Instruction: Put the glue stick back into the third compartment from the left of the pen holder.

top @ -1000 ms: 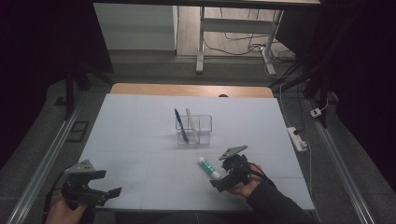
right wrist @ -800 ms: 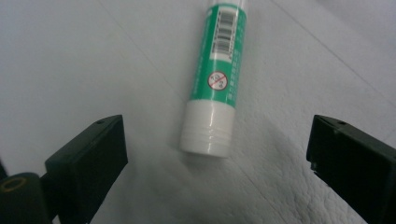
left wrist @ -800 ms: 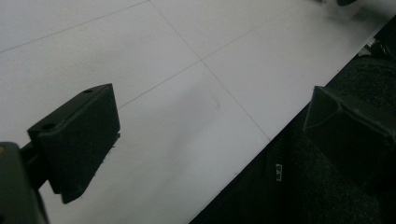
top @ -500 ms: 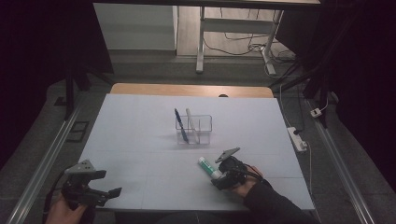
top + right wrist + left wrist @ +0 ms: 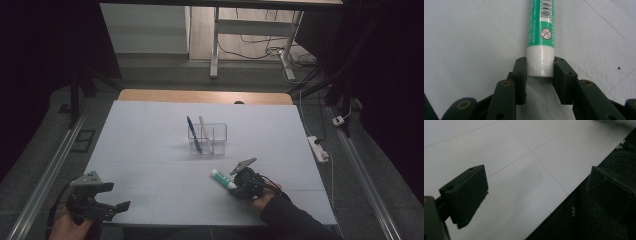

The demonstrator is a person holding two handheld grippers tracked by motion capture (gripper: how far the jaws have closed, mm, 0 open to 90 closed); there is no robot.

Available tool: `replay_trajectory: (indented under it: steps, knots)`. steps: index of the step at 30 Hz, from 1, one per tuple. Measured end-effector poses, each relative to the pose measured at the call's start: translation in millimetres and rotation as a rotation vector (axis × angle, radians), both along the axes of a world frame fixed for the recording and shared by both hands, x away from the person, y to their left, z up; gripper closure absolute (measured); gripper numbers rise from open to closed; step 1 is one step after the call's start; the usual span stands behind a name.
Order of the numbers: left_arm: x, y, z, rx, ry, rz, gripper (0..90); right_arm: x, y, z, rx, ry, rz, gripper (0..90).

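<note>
While the left gripper [image 5: 107,205] waited with jaws apart, the right gripper [image 5: 540,72] clamped the white end of a green tube [image 5: 541,30] lying on the table [image 5: 150,145], apparently not yet lifted.

A rectangular counter [image 5: 150,135] covered by a white sheet with faint grid lines, seen from above. A strip of bare wood shows along its far edge. Near the middle of the counter stands a clear plastic holder [image 5: 208,139] with compartments, holding a blue pen [image 5: 194,134] and a white pen [image 5: 205,131], both leaning toward the far left. Nearer the front edge, to the right of centre, a green and white tube [image 5: 222,178] lies flat on the sheet, its white cap [image 5: 540,61] pointing toward the near right. The rest of the sheet is bare.
</note>
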State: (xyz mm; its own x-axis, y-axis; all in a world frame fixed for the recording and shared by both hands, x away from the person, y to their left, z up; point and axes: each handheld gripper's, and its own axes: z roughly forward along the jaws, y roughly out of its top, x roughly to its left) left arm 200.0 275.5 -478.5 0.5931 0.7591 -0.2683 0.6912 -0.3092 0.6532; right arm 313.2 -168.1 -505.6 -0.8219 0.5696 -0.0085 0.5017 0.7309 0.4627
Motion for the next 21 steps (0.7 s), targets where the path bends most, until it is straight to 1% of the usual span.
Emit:
replay_trajectory:
  steps: [4, 7, 9, 10, 13, 15, 17, 18, 21]
  knots:
    - [-0.3, -1.7, 0.1, 0.015, -0.002, -0.005, 5.1, 0.9, -0.5, 1.0, -0.003, 0.014, 0.004, 65.0]
    - [-0.8, -3.0, 0.4, 0.026, -0.006, -0.012, 5.1, 3.1, -2.9, 1.7, 0.017, 0.037, 0.001, 65.1]
    - [-1.0, -2.7, 0.6, 0.02, -0.008, -0.014, 5.1, 3.2, -3.7, 3.0, 0.027, 0.037, 0.006, 65.1]
    - [-1.1, -2.0, 0.8, 0.015, -0.009, -0.015, 4.9, 2.9, -3.9, 4.3, 0.032, 0.035, 0.013, 65.2]
    - [-1.7, -1.0, 1.4, 0.001, -0.016, -0.018, 4.1, 0.6, -3.5, 8.8, 0.05, 0.004, 0.038, 65.2]
    - [-1.3, -1.6, 1.3, 0.002, -0.013, -0.032, 4.0, 0.1, -4.0, 11.4, 0.055, -0.009, 0.043, 65.2]
    - [0.2, -2.7, 1.4, 0.0, -0.006, -0.057, 3.9, 0.2, -5.0, 13.2, 0.068, -0.02, 0.05, 65.2]
    - [0.5, -3.5, 1.6, -0.004, -0.01, -0.066, 3.9, 0.3, -5.4, 14.5, 0.073, -0.024, 0.052, 65.2]
    - [2.6, -5.7, 2.7, -0.015, -0.041, -0.089, 3.4, -0.3, -6.9, 19.6, 0.076, -0.051, 0.065, 65.3]
